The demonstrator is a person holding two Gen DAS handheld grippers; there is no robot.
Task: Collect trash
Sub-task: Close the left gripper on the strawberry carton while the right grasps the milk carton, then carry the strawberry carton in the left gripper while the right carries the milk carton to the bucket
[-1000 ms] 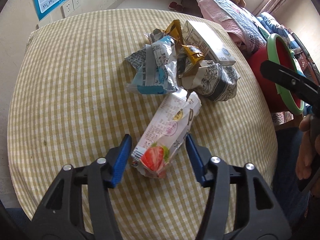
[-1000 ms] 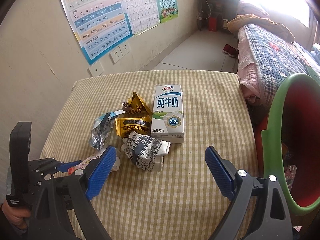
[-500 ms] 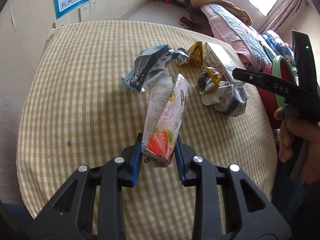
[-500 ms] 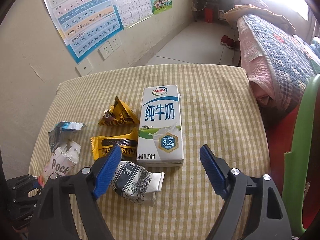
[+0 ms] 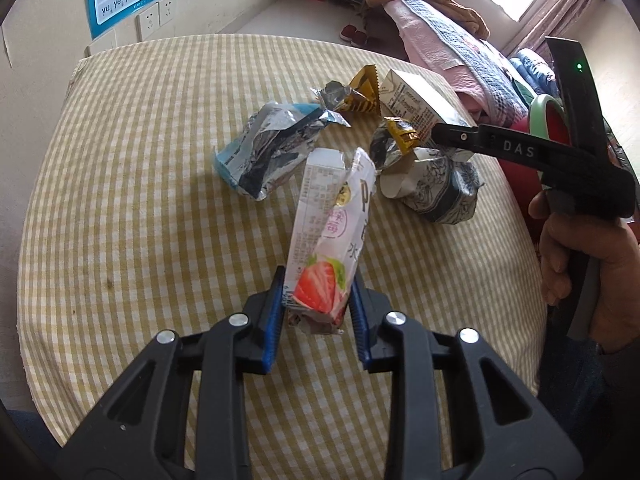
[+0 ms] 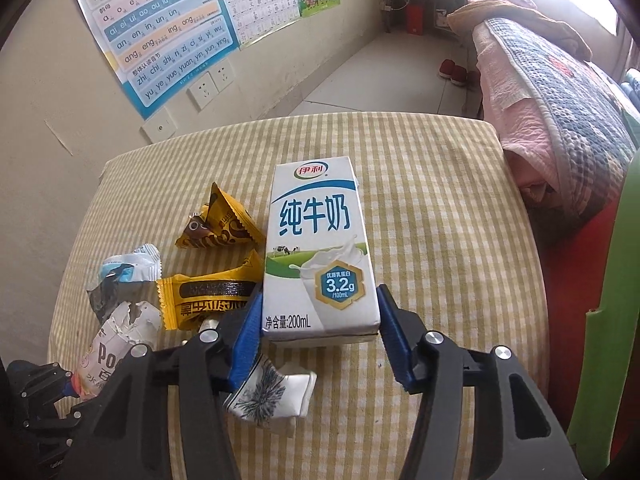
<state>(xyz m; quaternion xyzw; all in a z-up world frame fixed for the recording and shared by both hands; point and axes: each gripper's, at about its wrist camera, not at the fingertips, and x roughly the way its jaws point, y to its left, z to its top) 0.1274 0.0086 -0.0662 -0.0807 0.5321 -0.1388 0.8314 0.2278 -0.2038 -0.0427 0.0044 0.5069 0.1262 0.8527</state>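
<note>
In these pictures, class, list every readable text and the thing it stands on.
"纯牛奶", "伊利", "3.2g", "200mL": milk carton.
"zhi chi shi ri zi ci si yi wu": wall poster.
"DAS": right claw's arm.
"Poc": strawberry packet.
Yellow wrapper's print: unreadable.

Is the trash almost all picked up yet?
Not yet. No trash can be seen binned. The left gripper holds the strawberry wrapper, lifted. The right gripper is closing around the milk carton. Two yellow wrappers, a silver-blue wrapper and a crumpled carton remain on the table.
</note>
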